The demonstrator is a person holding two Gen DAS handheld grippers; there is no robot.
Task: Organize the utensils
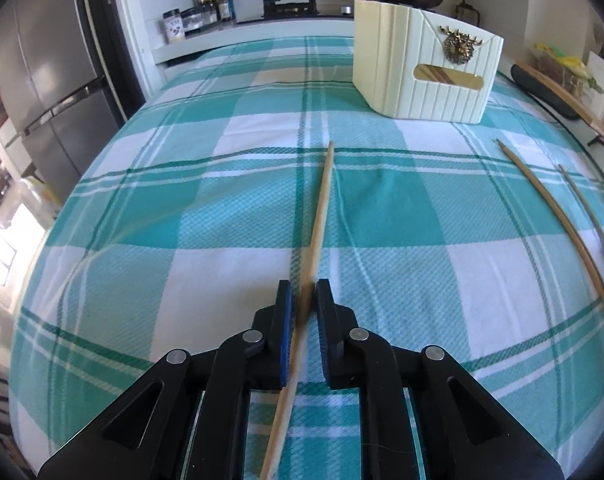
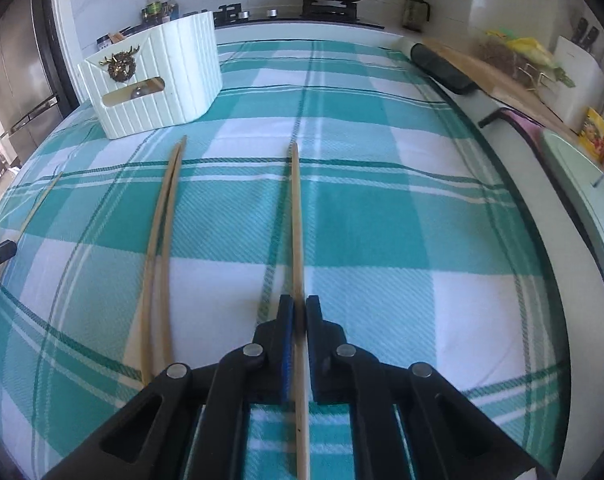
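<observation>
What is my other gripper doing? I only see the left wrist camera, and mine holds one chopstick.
Observer: The right gripper has its jaws shut on another chopstick.
Operator: How many are lying next to it?
Observer: Two loose chopsticks lie side by side on its left, with their far tips touching.
Operator: Is anything in the box?
Observer: Something round and shiny shows through the handle slot of the white box. I can't tell what it is.
</observation>
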